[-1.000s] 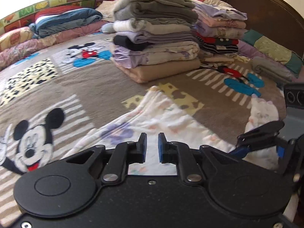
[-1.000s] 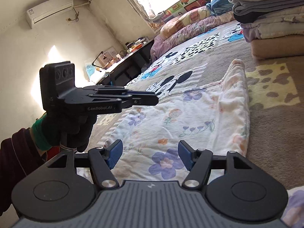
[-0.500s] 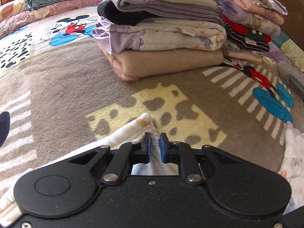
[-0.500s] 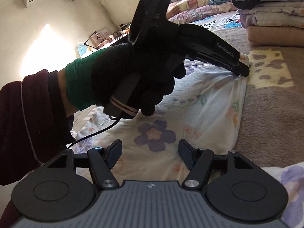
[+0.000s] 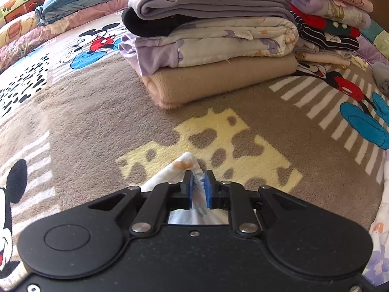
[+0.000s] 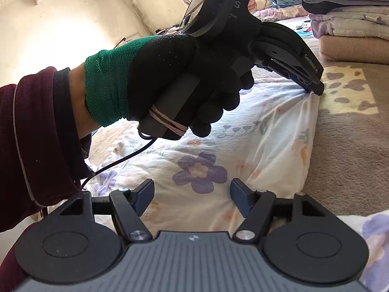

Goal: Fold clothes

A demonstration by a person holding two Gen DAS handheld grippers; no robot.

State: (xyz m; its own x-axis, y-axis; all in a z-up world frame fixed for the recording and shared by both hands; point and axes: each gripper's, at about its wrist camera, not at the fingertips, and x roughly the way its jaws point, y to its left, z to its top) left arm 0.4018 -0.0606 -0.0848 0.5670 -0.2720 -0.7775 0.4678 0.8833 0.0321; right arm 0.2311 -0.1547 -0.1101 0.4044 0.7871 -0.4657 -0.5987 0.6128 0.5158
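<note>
- My left gripper (image 5: pixel 198 187) is pinched shut on the far corner of the garment (image 6: pixel 243 131); cloth bunches up between the blue pads (image 5: pixel 190 186) and pokes out ahead of them.
- In the right view, the left gripper (image 6: pixel 313 88) points down and away from me, tips at the cloth's far right corner, where the fabric is pulled into a small peak.
- My right gripper (image 6: pixel 192 194) is spread wide and holds nothing. It hovers low over the near edge of the garment, cloth showing between the fingers.
- The garment lies flat on the bed (image 5: pixel 97 121), floral side up. Its long axis runs from my right gripper away toward the left one; its right edge runs straight between the two.
- Key relation: left grips the far corner, right sits above the near end of the same edge. The right is the nearer one to the near corner, which I judge lies just right of and below its fingers.
- Likely next: close the right on that near corner, then carry the edge across.
- The stack (image 5: pixel 214 43) of folded clothes stands beyond the left gripper, apart from the garment.
</note>
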